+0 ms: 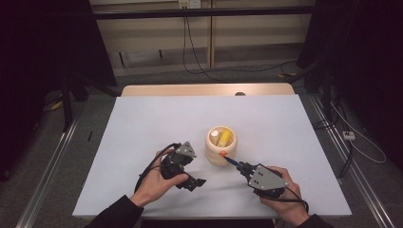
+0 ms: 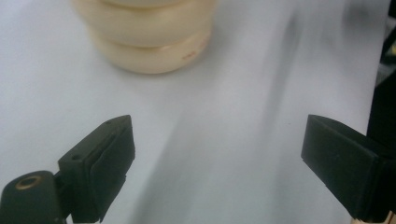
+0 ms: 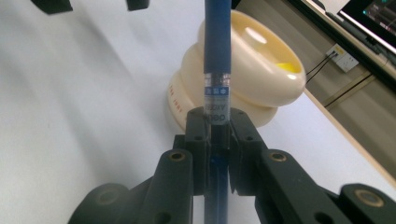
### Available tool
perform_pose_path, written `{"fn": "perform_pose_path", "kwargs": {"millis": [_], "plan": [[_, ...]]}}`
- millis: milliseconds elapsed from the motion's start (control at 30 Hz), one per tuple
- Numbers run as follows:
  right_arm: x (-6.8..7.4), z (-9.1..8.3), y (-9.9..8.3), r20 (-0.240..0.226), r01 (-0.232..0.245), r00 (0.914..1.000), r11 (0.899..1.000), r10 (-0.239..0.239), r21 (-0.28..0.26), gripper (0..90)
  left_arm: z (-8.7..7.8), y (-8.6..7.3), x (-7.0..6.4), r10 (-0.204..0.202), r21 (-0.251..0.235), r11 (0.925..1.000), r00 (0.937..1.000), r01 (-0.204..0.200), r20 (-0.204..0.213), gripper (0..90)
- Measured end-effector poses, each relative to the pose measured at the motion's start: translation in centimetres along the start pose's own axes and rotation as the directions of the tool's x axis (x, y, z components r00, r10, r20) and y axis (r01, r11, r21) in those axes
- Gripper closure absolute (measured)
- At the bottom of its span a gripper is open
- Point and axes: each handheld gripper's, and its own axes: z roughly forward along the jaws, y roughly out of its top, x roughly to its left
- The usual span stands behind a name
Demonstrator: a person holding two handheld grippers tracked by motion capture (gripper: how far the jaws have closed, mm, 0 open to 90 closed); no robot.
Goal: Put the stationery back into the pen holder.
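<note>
Firmly clamped between the jaws of the right gripper (image 3: 218,128) is a blue pen (image 3: 216,51), held near a white band of small print that cannot be read in full. In the high view its orange tip is seen at the near rim of the wooden pen holder (image 1: 221,145), in which a yellow marker (image 1: 225,137) is stood. Faint lettering is stamped on the holder's base, too blurred to read. The left gripper (image 2: 219,163) is held wide apart over the white table (image 1: 142,128), just beside the holder, with nothing between its jaws.
</note>
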Motion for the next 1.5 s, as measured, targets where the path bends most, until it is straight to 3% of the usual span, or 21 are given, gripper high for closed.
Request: {"fn": "perform_pose_path", "kwargs": {"millis": [133, 233, 300, 367, 600, 667, 800, 967, 1133, 1200, 1233, 1300, 1367, 1433, 1500], "plan": [[-0.8, 0.0, 0.1, -0.012, -0.088, 0.9961, 0.996, 0.088, -0.014, 80.3, -1.1, -1.1, 1.2, -0.045, -0.055, 0.9976, 0.9977, 0.043, -0.051, 8.9], [-1.3, 0.2, 0.0, -0.020, -0.139, 0.9902, 0.990, 0.138, -0.018, 80.2, -1.6, -2.0, 1.9, -0.064, -0.066, 0.9961, 0.9945, 0.059, -0.082, 8.9], [-1.6, 0.2, 0.0, -0.029, -0.178, 0.9838, 0.984, 0.177, -0.025, 80.2, -1.9, -2.7, 2.3, -0.079, -0.074, 0.9947, 0.9907, 0.071, -0.111, 8.8], [-1.9, 0.3, 0.1, -0.034, -0.215, 0.9762, 0.976, 0.214, -0.030, 80.2, -2.4, -3.3, 2.5, -0.100, -0.110, 0.9906, 0.9805, 0.082, -0.170, 7.6], [-2.8, 0.7, 0.2, -0.053, -0.309, 0.9502, 0.950, 0.307, -0.036, 80.2, -3.9, -5.0, 2.6, -0.137, -0.140, 0.9840, 0.9708, 0.111, -0.197, 7.2], [-3.1, 0.7, 0.5, -0.059, -0.332, 0.9425, 0.942, 0.329, -0.047, 80.2, -4.4, -5.5, 2.6, -0.120, -0.143, 0.9855, 0.9686, 0.090, -0.217, 6.9], [-3.8, 0.9, 1.0, -0.066, -0.348, 0.9367, 0.936, 0.344, -0.061, 80.2, -5.0, -7.1, 2.9, -0.167, -0.169, 0.9765, 0.9652, 0.134, -0.201, 6.9], [-4.7, 1.3, 1.9, -0.086, -0.377, 0.9253, 0.921, 0.369, -0.098, 80.2, -6.4, -8.8, 3.0, -0.218, -0.186, 0.9666, 0.9484, 0.177, -0.230, 6.9], [-6.1, 1.4, 3.4, -0.091, -0.383, 0.9233, 0.915, 0.373, -0.131, 80.1, -7.1, -10.3, 2.7, -0.250, -0.210, 0.9572, 0.9347, 0.200, -0.252, 6.7], [-6.7, 1.6, 4.0, -0.093, -0.387, 0.9215, 0.910, 0.377, -0.146, 80.2, -6.8, -11.1, 2.6, -0.275, -0.232, 0.9475, 0.9308, 0.220, -0.241, 6.6], [-6.9, 1.6, 4.2, -0.092, -0.394, 0.9186, 0.906, 0.384, -0.154, 80.2, -6.6, -11.4, 2.6, -0.292, -0.246, 0.9405, 0.9272, 0.234, -0.234, 6.6], [-7.4, 1.9, 4.7, -0.115, -0.432, 0.9011, 0.885, 0.418, -0.173, 80.1, -6.3, -12.0, 2.6, -0.323, -0.266, 0.9278, 0.9197, 0.262, -0.223, 6.8], [-7.8, 2.2, 5.3, -0.117, -0.440, 0.8975, 0.877, 0.425, -0.191, 80.1, -6.4, -12.1, 2.6, -0.322, -0.264, 0.9282, 0.9217, 0.262, -0.217, 7.1], [-8.0, 2.4, 5.8, -0.126, -0.452, 0.8919, 0.867, 0.434, -0.212, 80.1, -6.5, -12.1, 2.6, -0.317, -0.277, 0.9277, 0.9198, 0.250, -0.231, 7.1], [-8.3, 2.7, 6.2, -0.121, -0.456, 0.8902, 0.862, 0.439, -0.221, 80.1, -6.5, -12.1, 2.5, -0.312, -0.286, 0.9280, 0.9175, 0.239, -0.247, 6.9]]}}
